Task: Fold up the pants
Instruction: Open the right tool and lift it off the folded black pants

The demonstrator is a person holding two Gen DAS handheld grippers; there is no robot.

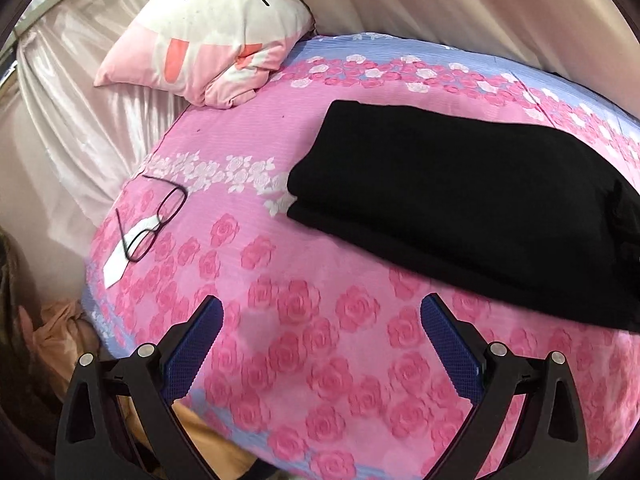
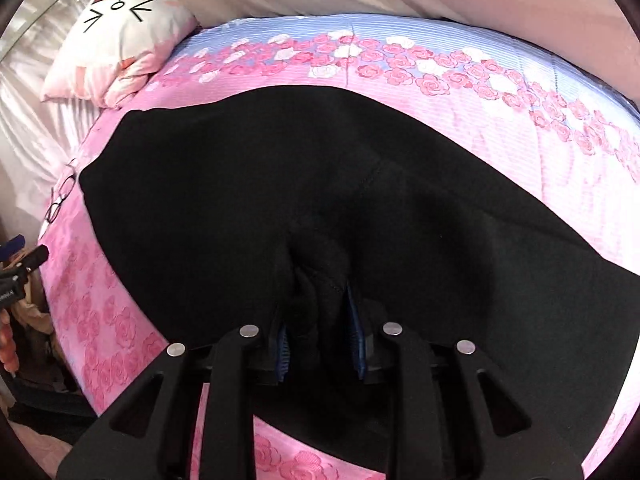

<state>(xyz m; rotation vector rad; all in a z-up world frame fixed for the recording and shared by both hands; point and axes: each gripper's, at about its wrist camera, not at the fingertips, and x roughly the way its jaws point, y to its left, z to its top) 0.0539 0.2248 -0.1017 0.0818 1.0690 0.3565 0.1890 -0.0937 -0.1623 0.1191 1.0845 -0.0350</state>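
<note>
Black pants (image 1: 460, 196) lie folded in layers on the pink rose-print bedspread (image 1: 304, 304). In the right wrist view the pants (image 2: 280, 184) fill the middle of the frame. My right gripper (image 2: 320, 312) is shut on a bunched fold of the pants at their near edge, the cloth pinched between the blue pads (image 2: 356, 336). My left gripper (image 1: 320, 316) is open and empty above the bedspread, to the near left of the pants and apart from them.
Dark-rimmed glasses (image 1: 154, 220) lie on a white paper slip at the bed's left edge. A pink and white cat-face pillow (image 1: 208, 36) sits at the far left corner. Pale curtains hang behind the bed. Clutter lies on the floor at the left.
</note>
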